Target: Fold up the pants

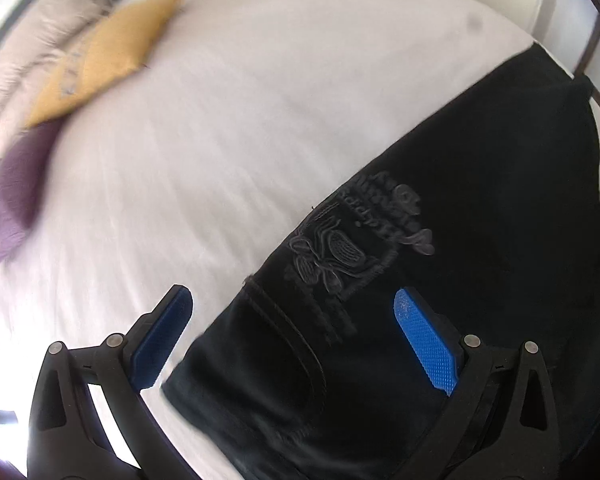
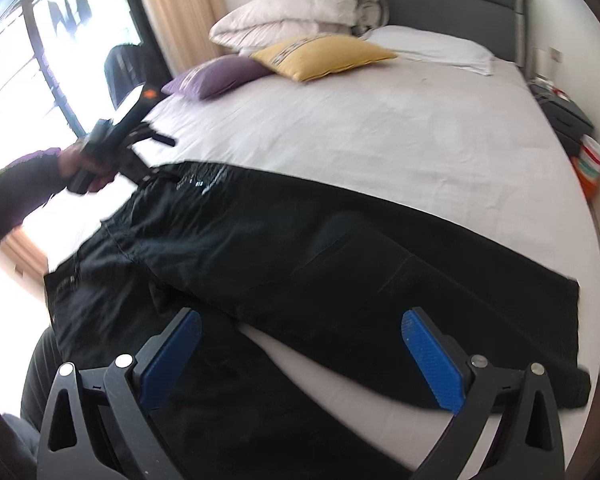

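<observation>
Pants (image 2: 300, 248), black, lie spread across the near part of the white bed (image 2: 380, 128), waistband toward your left, legs running to the right and parting into a narrow V near the right gripper. Your left gripper (image 1: 292, 316) hovers over the waist end with its jaws wide apart and nothing between them: one blue pad (image 1: 164, 336) stands over bare sheet, the other over black cloth beside an embroidered emblem (image 1: 352, 240). Seen from the right wrist, your left hand (image 2: 80, 168) holds that tool at the waistband corner; motion blur hides whether it touches the fabric. Your right gripper (image 2: 300, 356) is likewise fully open and empty, poised above the crotch and inner legs. Yellow cushion (image 2: 324, 56), purple cushion (image 2: 216, 76) and folded duvet (image 2: 300, 12) rest at the headboard, well apart from the garment.
</observation>
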A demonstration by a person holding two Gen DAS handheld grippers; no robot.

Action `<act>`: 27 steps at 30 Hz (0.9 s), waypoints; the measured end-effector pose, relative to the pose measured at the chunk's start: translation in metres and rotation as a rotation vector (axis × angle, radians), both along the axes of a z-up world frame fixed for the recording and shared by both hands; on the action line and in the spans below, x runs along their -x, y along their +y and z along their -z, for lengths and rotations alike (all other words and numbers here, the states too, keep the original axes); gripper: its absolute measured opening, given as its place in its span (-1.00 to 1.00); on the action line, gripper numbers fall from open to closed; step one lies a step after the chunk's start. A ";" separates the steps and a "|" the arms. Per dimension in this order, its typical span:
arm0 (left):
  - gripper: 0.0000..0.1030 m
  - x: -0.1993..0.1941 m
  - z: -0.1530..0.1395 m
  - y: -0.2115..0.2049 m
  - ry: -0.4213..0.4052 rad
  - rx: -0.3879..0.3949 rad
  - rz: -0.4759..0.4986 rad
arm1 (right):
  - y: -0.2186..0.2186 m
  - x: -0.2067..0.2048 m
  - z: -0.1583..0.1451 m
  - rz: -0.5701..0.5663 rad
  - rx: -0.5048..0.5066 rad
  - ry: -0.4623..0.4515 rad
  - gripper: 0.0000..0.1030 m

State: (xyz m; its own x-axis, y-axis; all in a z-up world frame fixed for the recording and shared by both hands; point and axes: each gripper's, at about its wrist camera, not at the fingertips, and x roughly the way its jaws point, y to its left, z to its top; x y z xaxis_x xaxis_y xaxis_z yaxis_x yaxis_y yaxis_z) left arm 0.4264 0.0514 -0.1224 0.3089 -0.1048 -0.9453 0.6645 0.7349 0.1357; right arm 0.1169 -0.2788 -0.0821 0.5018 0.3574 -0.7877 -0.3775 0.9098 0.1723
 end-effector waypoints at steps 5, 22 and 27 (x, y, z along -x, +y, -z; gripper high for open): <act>0.87 -0.041 0.026 0.002 0.110 0.009 0.058 | -0.005 -0.025 0.013 -0.070 -0.013 0.020 1.00; -0.85 -0.040 0.031 -0.005 0.138 0.010 0.116 | 0.006 -0.130 0.011 -0.180 0.042 -0.015 0.82; -0.87 -0.012 0.012 0.006 -0.037 0.022 0.102 | 0.006 -0.158 0.027 -0.226 0.144 0.009 0.75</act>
